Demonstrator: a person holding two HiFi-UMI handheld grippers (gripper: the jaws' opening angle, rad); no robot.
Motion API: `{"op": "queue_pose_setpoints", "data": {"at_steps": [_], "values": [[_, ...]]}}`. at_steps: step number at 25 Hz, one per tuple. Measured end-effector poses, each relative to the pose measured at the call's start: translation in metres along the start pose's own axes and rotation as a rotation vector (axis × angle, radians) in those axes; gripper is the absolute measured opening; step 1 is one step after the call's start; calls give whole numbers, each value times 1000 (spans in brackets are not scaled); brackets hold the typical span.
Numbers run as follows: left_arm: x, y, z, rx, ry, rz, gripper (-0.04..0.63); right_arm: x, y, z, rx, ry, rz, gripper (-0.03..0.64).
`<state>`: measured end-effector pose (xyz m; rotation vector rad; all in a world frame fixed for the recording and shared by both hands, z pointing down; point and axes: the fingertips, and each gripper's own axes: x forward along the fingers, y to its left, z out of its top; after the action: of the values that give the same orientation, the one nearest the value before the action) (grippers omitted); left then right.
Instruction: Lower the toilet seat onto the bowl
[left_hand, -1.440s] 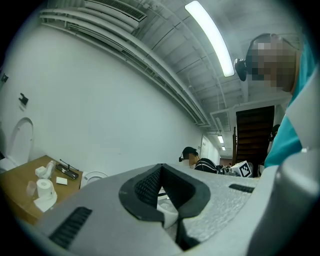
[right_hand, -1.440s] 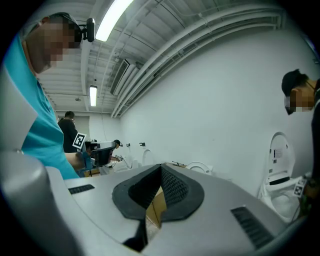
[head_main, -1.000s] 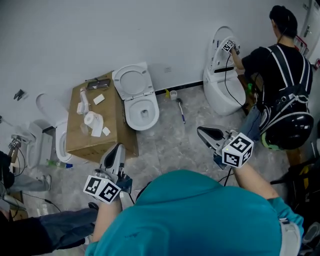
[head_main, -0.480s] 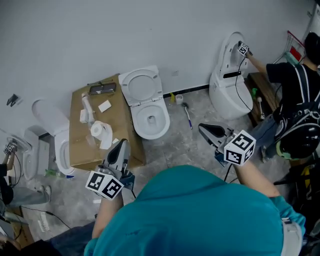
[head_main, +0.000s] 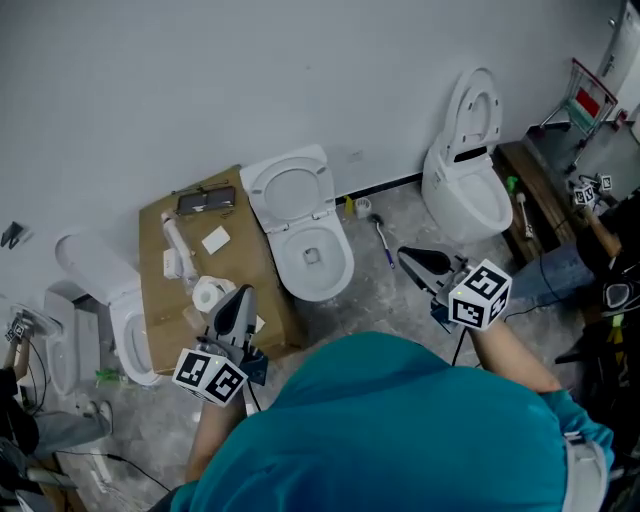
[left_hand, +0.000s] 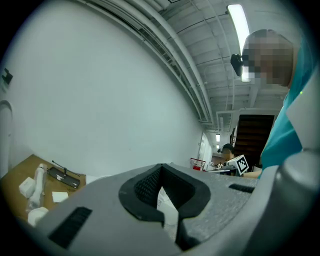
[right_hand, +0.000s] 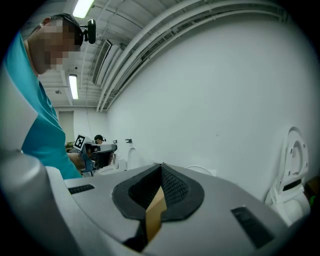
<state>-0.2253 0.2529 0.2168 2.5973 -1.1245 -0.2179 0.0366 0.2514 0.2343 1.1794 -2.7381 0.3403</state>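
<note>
A white toilet stands against the wall in the head view, its seat (head_main: 291, 189) raised above the open bowl (head_main: 314, 259). A second white toilet (head_main: 468, 190) stands further right, its seat (head_main: 479, 106) also upright; it shows in the right gripper view too (right_hand: 292, 165). My left gripper (head_main: 241, 294) hovers over the cardboard box, short of the middle bowl, shut with nothing in it (left_hand: 162, 172). My right gripper (head_main: 404, 256) hangs over the floor between the two toilets, also shut and empty (right_hand: 161, 172). Neither gripper touches a toilet.
A cardboard box (head_main: 170, 300) left of the middle toilet carries a paper roll (head_main: 208, 295) and small items. A third toilet (head_main: 125, 320) stands at far left. A toilet brush (head_main: 383, 240) lies on the floor. A person (head_main: 600, 270) crouches at the right edge by a cart (head_main: 585, 100).
The other person has left the right toilet and moved off to the right edge. The head view has shifted, so the toilets sit lower and further right. Both grippers stay shut, hardly moved.
</note>
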Motion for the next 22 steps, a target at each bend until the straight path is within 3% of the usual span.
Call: {"op": "queue_pose_setpoints", "data": {"at_steps": [6,10,14,18,22], "values": [[62,26,-10,-9,29,61,-6,35,-77,6,28,-1,37,-9],[129,40,-17,0,33,156,-6,61,-154,13,25,4,117,-9],[201,50,-33,-54,20,264,-6,84,-226,24,13,23,218,-9],[259,64,-53,-75,74,347,-6,106,-278,36,-12,26,299,-9],[294,91,-67,-21,160,397,-6,134,-305,34,-9,37,326,-9]]}}
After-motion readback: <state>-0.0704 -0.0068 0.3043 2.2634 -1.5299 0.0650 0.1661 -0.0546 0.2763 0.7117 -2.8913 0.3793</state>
